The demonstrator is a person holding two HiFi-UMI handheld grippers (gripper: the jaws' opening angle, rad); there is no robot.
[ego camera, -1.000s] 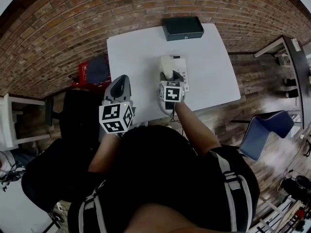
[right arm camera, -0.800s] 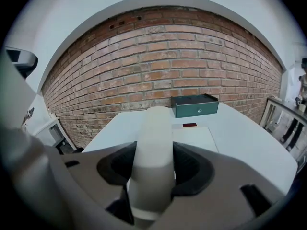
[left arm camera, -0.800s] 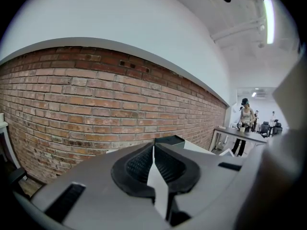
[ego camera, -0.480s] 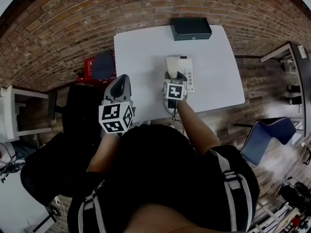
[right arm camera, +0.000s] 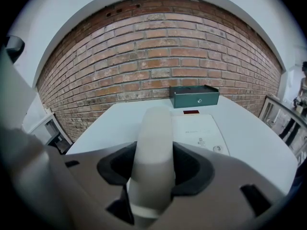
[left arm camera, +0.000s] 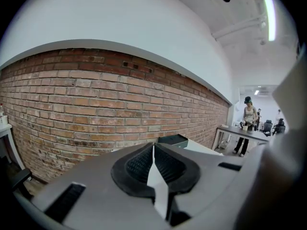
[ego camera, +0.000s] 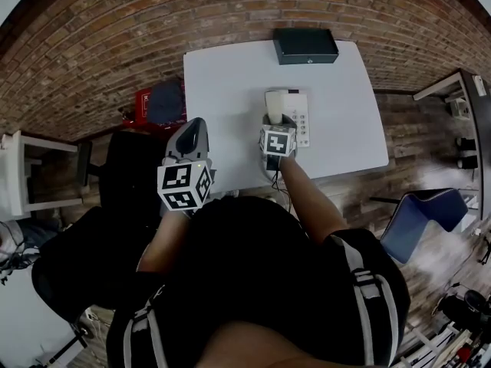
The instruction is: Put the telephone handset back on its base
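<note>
My right gripper [ego camera: 277, 123] is shut on the pale telephone handset [right arm camera: 154, 145], which sticks out forward between its pads. In the head view the handset [ego camera: 275, 107] hangs over the left side of the white phone base [ego camera: 301, 126] on the white table [ego camera: 222, 90]. The base [right arm camera: 200, 132] lies just ahead and right of the handset, its printed panel showing. My left gripper [ego camera: 192, 127] is held up at the table's near left edge, away from the phone. Its jaws [left arm camera: 153, 163] are shut with nothing between them.
A dark green metal box [ego camera: 305, 45] stands at the table's far edge against the brick wall, behind the phone [right arm camera: 194, 96]. A blue chair [ego camera: 420, 211] is on the right. A black chair [ego camera: 123, 171] and a red item [ego camera: 141, 103] lie left of the table.
The head view has shifted slightly, so table and phone sit a bit further right. The right gripper still holds the handset over the base's left side. The left gripper has hardly moved.
</note>
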